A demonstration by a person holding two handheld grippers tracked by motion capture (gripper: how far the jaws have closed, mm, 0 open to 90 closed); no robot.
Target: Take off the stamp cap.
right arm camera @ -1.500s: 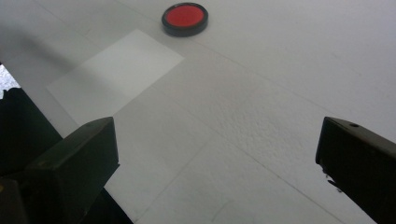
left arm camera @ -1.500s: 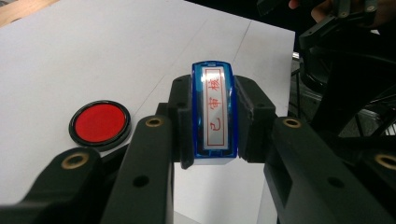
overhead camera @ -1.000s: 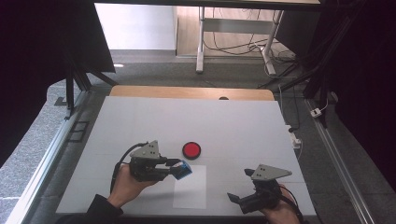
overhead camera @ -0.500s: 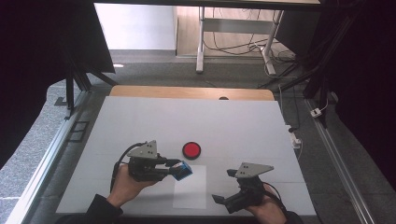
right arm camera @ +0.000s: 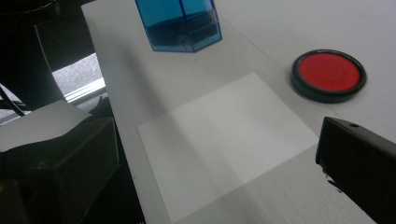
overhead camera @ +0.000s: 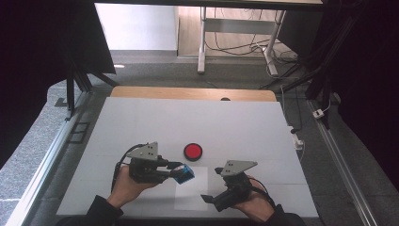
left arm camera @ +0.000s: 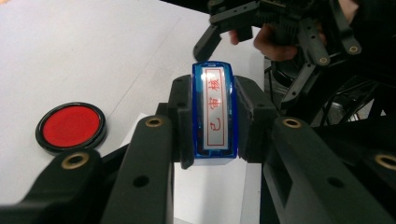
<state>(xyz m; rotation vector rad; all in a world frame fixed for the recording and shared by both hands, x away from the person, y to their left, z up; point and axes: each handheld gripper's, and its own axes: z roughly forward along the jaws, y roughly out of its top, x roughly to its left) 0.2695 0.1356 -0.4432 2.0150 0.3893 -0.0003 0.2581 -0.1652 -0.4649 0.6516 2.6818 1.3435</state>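
The blue stamp [left arm camera: 212, 112] sits pinched between the black jaws of the left hand-held gripper [left arm camera: 212, 123], its white label with red characters facing up along the jaws in the left gripper view. From above, the stamp [overhead camera: 184, 173] juts out of the tip of that hand-held gripper [overhead camera: 176, 172], held above the near part of the counter [overhead camera: 141, 122], just over the left edge of the white sheet of paper [overhead camera: 192, 188]. In the right gripper view the stamp [right arm camera: 180, 23] hangs clear of the surface, beyond the paper's [right arm camera: 224, 140] far corner.

The red ink pad [overhead camera: 193, 151] lies flat on the counter just past the paper, near the stamp but not touching it.

The right hand-held gripper [overhead camera: 214, 196] hovers low at the paper's right side, well short of the stamp. Its jaws look spread with nothing between them, though from above they are small and hard to read.
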